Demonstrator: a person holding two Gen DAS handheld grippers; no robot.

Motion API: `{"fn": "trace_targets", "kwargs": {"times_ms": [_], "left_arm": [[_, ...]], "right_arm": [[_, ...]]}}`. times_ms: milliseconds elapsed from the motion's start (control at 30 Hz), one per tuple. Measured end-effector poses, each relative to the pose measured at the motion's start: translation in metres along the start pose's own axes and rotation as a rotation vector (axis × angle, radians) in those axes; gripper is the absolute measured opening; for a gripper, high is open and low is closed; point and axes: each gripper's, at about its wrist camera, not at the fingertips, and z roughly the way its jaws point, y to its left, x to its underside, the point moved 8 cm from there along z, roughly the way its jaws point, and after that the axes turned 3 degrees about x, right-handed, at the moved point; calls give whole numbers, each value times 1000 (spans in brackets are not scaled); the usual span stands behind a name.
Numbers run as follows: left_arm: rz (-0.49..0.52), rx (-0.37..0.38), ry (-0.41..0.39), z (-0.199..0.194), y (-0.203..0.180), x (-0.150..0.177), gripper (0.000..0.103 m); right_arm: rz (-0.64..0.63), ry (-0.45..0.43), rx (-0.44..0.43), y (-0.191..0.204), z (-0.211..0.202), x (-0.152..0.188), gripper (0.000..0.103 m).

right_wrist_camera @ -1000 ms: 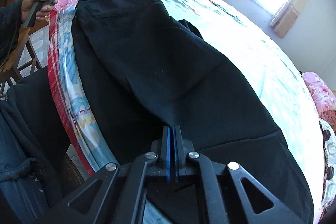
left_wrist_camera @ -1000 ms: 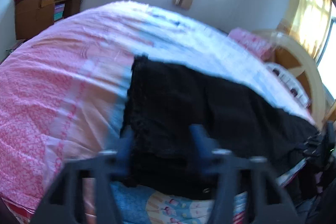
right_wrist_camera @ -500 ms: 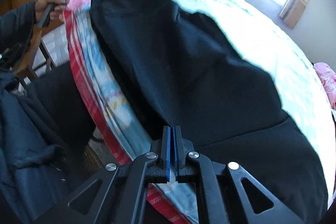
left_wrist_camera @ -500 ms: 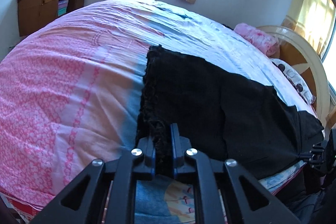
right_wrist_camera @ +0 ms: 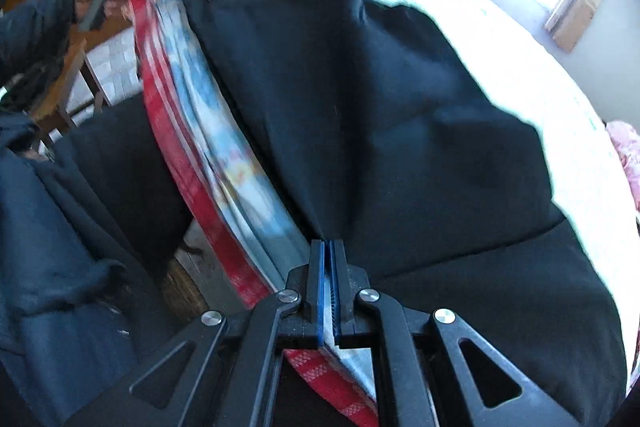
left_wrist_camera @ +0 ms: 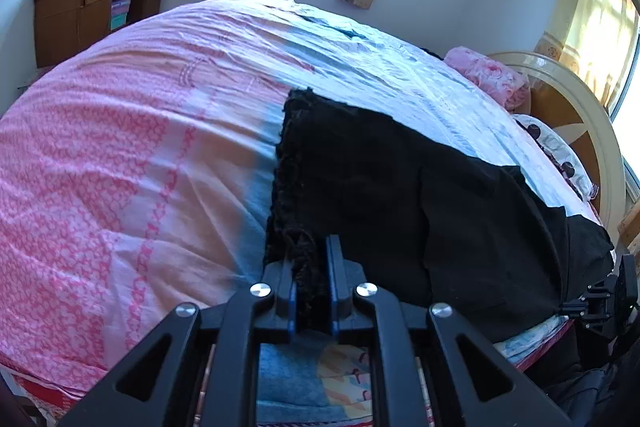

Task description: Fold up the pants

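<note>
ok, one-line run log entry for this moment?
fold pants | left gripper: shut on pants frayed hem | right gripper: shut on pants | pants flat on bed

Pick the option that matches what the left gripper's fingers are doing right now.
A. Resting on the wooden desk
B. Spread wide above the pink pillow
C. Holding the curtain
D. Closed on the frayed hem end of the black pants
D: in the left wrist view the left gripper has its fingers pinched on the frayed hem of the black pants at the near edge of the bed.
</note>
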Motion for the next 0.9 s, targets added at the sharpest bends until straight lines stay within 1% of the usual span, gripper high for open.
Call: {"fn": "trace_targets", "kwargs": {"times_ms": [33,67,100,133,167,200,233,267,300,367,400,433,467,533,567,600,633,667,700,733,800,833,867,900], "left_arm": [[8,0,-6,-1,-1,-1,14],[12,-6,-8,-3,-1,0,17],[14,-23,-9,-3,0,0,24],[11,-51,-13,-5,2,-1,39],[6,-80,-20,-8,5,-1,47],[12,-123,-39,-14,7,-3,59],[20,-142,-53,-19,7,-4,66],[30,-158,-70,-25,7,-6,68],[50,-178,-99,-34,6,-10,70],[72,-198,-135,-46,2,-15,71],[94,-215,-160,-54,-3,-20,74],[111,-217,-175,-58,-9,-22,76],[139,-207,-199,-63,-22,-25,77],[183,-175,-220,-62,-46,-31,81],[206,-142,-225,-58,-64,-31,82],[226,-103,-220,-52,-82,-30,82],[240,-74,-209,-44,-96,-28,82],[260,-36,-187,-31,-116,-25,82],[281,-2,-168,-21,-132,-21,82],[300,22,-155,-12,-144,-17,82],[352,52,-128,7,-169,-8,82],[384,63,-111,19,-181,-3,82],[404,64,-101,25,-189,1,82],[424,66,-88,35,-197,5,82]], "right_arm": [[-5,4,4,1,2,-1,3],[-8,6,4,1,1,-1,3],[-9,15,-5,1,0,-2,3],[-11,19,-13,1,-2,-3,4],[-21,19,-15,1,-5,-4,4],[-21,20,-21,1,-7,-4,4],[-5,29,-44,0,-9,-4,5],[14,39,-75,-2,-11,-5,5],[33,31,-95,-6,-17,-7,5],[71,-6,-118,-15,-29,-14,5],[104,-37,-150,-22,-37,-22,5],[131,-66,-177,-28,-44,-31,5],[161,-96,-202,-35,-49,-42,5],[233,-163,-252,-53,-57,-70,5],[281,-202,-292,-65,-58,-88,6],[314,-223,-318,-71,-57,-101,15],[348,-234,-341,-79,-52,-114,40],[384,-240,-362,-85,-46,-127,54],[423,-258,-383,-93,-39,-143,66],[444,-271,-399,-97,-33,-157,66],[478,-253,-370,-106,-14,-178,66],[500,-247,-380,-109,-6,-187,66],[528,-238,-413,-112,3,-194,66],[573,-211,-442,-116,15,-201,62]]}}
